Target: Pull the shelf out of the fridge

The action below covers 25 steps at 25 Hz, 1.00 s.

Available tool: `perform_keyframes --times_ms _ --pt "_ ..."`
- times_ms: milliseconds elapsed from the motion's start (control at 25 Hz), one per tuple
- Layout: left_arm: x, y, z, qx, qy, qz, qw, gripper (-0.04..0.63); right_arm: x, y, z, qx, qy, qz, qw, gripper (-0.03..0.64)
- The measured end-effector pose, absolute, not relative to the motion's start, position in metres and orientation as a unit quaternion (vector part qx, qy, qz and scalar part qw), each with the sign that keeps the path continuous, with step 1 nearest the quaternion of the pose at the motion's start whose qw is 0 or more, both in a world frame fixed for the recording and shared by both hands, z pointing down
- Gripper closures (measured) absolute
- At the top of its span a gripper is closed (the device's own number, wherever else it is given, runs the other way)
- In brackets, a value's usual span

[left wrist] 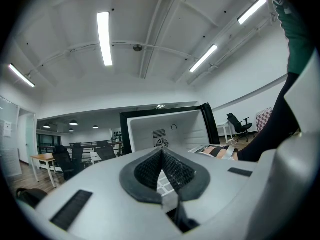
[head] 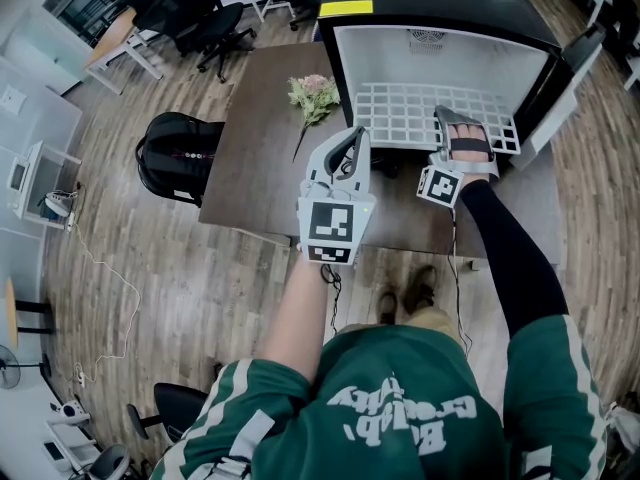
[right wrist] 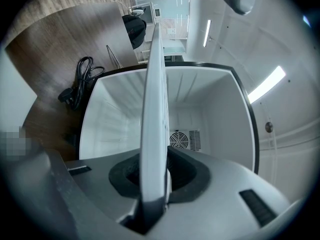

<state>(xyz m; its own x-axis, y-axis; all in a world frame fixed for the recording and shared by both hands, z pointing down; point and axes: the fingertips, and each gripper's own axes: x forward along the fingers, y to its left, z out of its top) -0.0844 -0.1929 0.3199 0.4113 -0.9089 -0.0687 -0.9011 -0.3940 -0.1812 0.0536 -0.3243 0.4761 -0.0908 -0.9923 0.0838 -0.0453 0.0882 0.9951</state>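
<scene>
A small black fridge (head: 440,48) stands open on the table, its white inside facing me. The white wire shelf (head: 420,113) sticks partway out of its mouth. My right gripper (head: 452,118) is shut on the shelf's front edge near the right side. In the right gripper view the shelf (right wrist: 152,109) runs edge-on between the jaws of that gripper (right wrist: 155,169), with the fridge's back wall and fan (right wrist: 215,109) behind. My left gripper (head: 355,136) hovers left of the shelf, apart from it. Its jaws (left wrist: 161,156) meet with nothing held, and the fridge (left wrist: 170,129) lies ahead.
A bunch of flowers (head: 315,96) lies on the dark table (head: 260,158) left of the fridge. The fridge door (head: 570,78) hangs open at the right. A black backpack (head: 175,153) sits on the floor at the left, and office chairs (head: 205,18) stand behind it.
</scene>
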Motion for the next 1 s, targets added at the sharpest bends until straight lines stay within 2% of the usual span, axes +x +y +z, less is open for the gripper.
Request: perform_keyframes --times_ms 200,1000 --pt "-0.086 -0.192 0.322 -0.834 0.543 -0.023 0.096 0.580 0.054 -0.323 0.473 0.471 -0.548 -0.496 0.483 0.566" --pt "-0.081 -0.188 0.319 -0.838 0.534 -0.026 0.107 0.580 0.055 -0.280 0.474 0.483 -0.527 -0.516 0.472 0.575"
